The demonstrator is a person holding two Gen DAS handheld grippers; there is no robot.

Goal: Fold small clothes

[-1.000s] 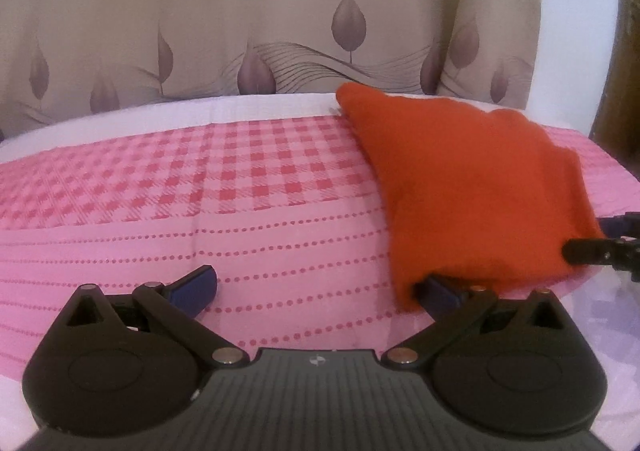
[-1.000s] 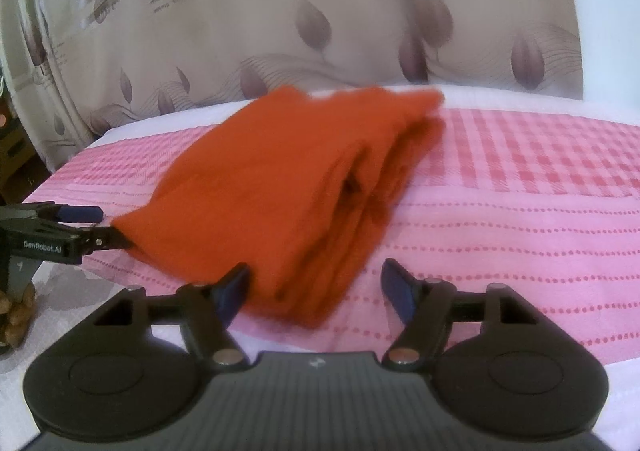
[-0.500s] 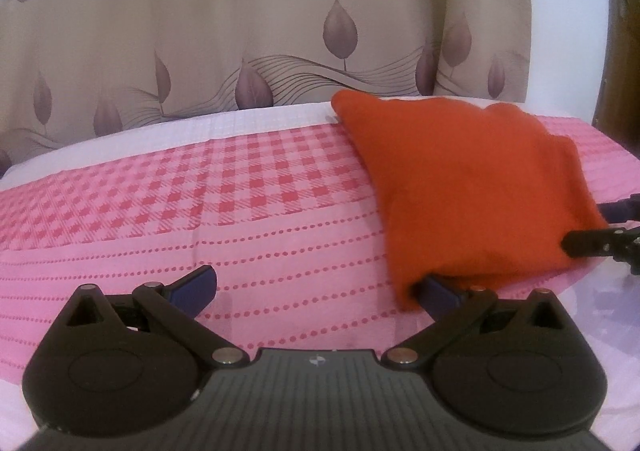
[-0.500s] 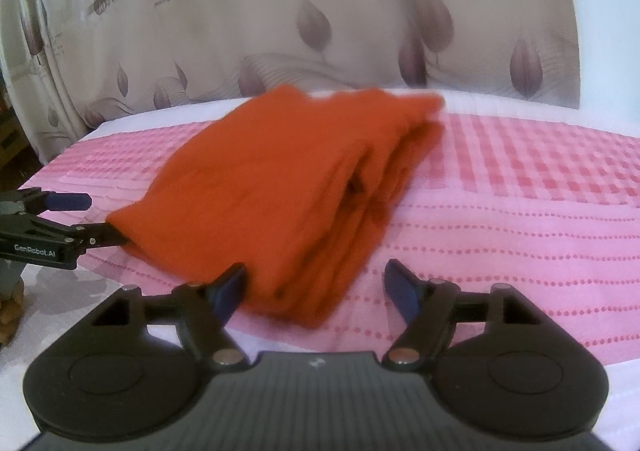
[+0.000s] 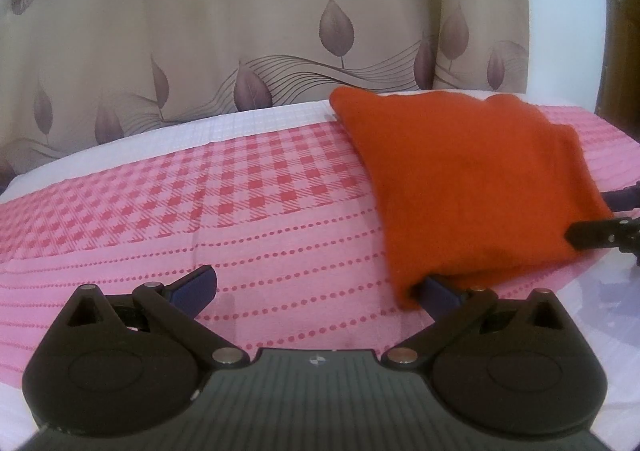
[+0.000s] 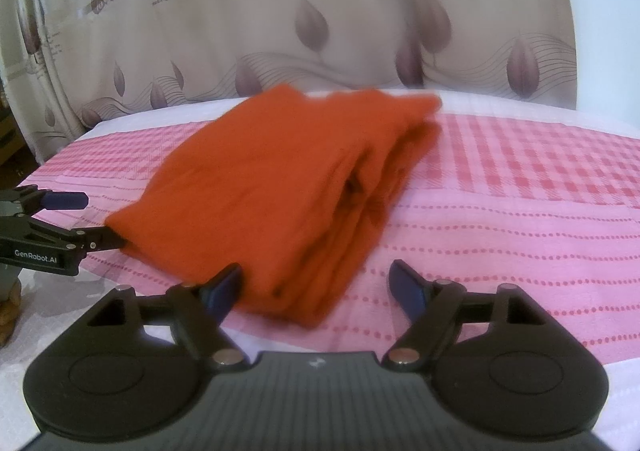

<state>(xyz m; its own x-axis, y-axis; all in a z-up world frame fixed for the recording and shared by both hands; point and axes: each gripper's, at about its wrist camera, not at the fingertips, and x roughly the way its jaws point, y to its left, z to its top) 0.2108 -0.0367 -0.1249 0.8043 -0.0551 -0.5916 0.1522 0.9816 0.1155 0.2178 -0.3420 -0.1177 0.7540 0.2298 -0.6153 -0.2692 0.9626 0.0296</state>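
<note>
From the left wrist, the left gripper [image 5: 316, 287] stands wide apart over a pink cloth [image 5: 200, 219], its right finger tucked under the near corner of a folded orange garment [image 5: 472, 179]. From the right wrist, the right gripper [image 6: 316, 287] has just been opening around the garment's near end, clamping nothing. The folding looks essentially finished; only release and withdrawal seem left.

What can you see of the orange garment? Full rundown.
The orange garment is soft knit-looking fabric, folded into a rough rectangle with stacked layers showing along one open edge. It lies flat on the pink cloth, reaching toward the table's far edge. The near corners sit by both claws: the left claw has one finger tucked under a corner; the right claw, just opening, straddles another without pressing it.
</note>
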